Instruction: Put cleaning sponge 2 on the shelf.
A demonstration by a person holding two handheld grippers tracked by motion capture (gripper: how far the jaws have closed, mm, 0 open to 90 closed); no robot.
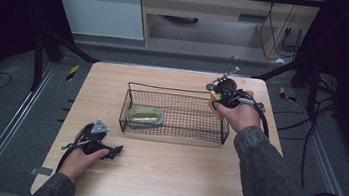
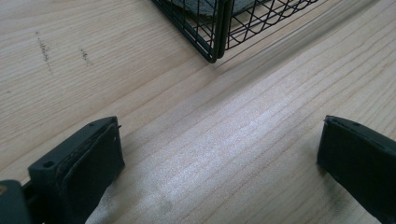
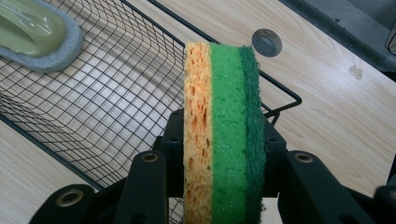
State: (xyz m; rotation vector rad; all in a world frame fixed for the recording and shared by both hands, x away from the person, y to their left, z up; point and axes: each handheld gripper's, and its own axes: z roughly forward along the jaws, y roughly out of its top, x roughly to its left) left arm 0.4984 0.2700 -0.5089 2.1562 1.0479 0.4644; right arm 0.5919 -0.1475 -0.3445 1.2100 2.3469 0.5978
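Sponge base, cut off below

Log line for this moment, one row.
right tongs: shut on sponge, over basket edge | left tongs: open, on table | scrubber: in basket

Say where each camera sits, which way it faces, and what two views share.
High view: above the person's side, looking forward and down on the table; both forearms, left gripper, right gripper.
Left gripper view: low over the table, facing a basket corner; jaws apart.
Right gripper view: above the basket's edge; jaws clamp a sponge.
Shared: both gripper views show the basket; the right one shows a scrubber inside.
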